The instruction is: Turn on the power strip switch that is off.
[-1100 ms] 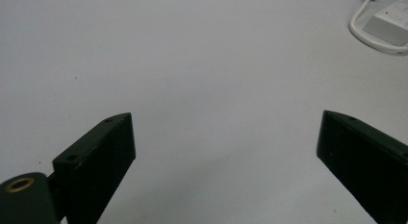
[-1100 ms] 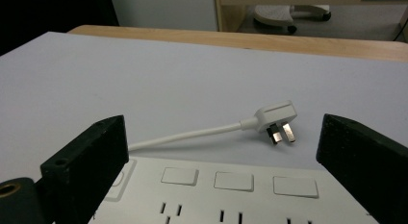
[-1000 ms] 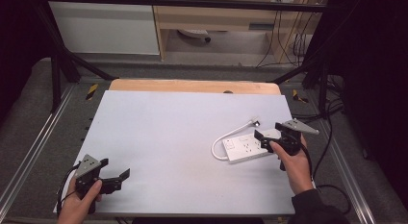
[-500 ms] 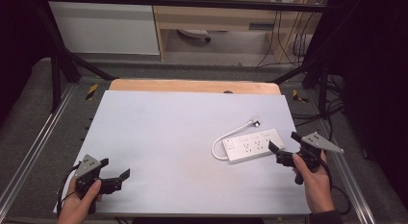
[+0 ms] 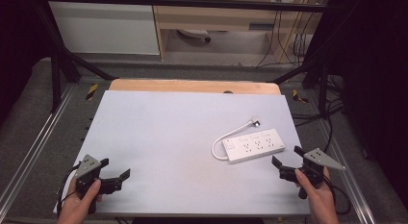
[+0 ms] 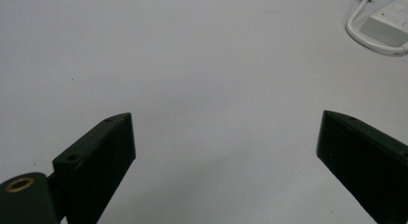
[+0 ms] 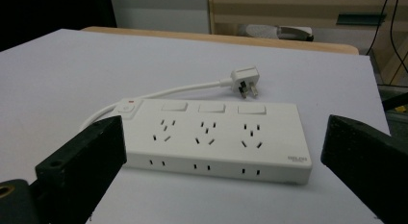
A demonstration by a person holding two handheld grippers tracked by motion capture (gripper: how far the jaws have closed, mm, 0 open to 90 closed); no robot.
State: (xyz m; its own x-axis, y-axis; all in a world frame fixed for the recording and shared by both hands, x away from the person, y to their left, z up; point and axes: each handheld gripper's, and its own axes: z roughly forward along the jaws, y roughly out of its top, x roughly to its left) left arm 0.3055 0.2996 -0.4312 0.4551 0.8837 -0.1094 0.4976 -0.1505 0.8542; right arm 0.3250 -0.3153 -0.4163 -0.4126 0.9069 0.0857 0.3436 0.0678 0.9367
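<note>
A pale grey worktop point(image 5: 183, 137) carries a white plastic power strip point(image 5: 254, 145) at right; the left gripper point(image 5: 115, 180) and right gripper point(image 5: 284, 165) both gape, released.

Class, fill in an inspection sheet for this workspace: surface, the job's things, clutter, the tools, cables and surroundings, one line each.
Surface: white table top, bare apart from one item; wooden edge at the far side.
Job's things: white power strip lying flat near the right side, sockets up, apart from both tools.
Clutter: nothing seen.
Tools: left tool open, low at the near left corner, holding nothing; right tool open, just short of the power strip, holding nothing.
Cables: the strip's white cord loops round to its plug, unplugged on the table; dark cables hang behind.
Surroundings: black frame, wooden shelving, grey floor.
</note>
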